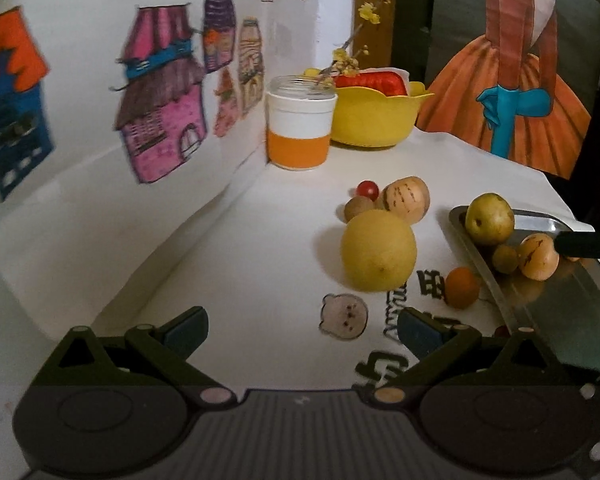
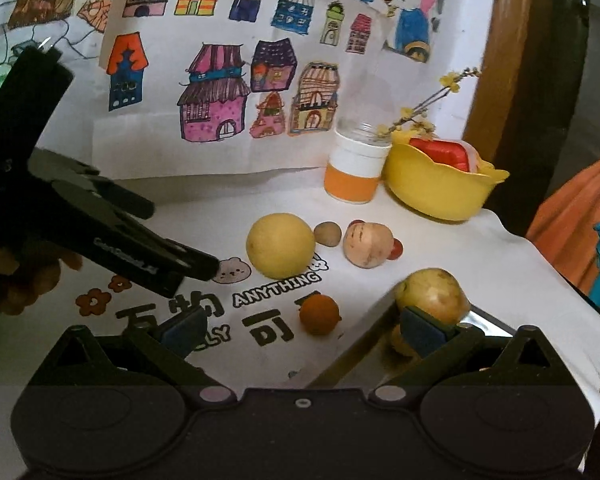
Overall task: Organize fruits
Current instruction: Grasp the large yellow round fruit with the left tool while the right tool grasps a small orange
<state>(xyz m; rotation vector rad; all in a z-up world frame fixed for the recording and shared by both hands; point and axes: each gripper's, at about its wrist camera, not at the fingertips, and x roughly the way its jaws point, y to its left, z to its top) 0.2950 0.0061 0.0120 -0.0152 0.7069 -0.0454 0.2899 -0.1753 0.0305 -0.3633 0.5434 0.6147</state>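
Observation:
On the white printed tablecloth lie a big yellow fruit (image 1: 378, 250) (image 2: 280, 250), a striped pale melon (image 1: 406, 199) (image 2: 368, 246), a brown kiwi (image 1: 358, 208) (image 2: 327, 234), a cherry tomato (image 1: 368, 189) (image 2: 398, 248) and a small orange (image 1: 462, 287) (image 2: 319, 314). A metal tray (image 1: 560, 300) (image 2: 488, 320) at the right holds a yellow-green pear (image 1: 490, 218) (image 2: 432, 294), a small green fruit (image 1: 505, 258) and a striped orange fruit (image 1: 539, 256). My left gripper (image 1: 304, 332) (image 2: 140, 248) hovers open, left of the yellow fruit. My right gripper (image 2: 304, 328) is open near the orange, one finger in front of the pear.
A yellow bowl (image 1: 374, 120) (image 2: 440, 188) holding a red item stands at the back. Beside it is a jar (image 1: 300, 128) (image 2: 354, 168) with an orange band and a flower twig. Drawings cover the wall at left. The table edge drops off at the right.

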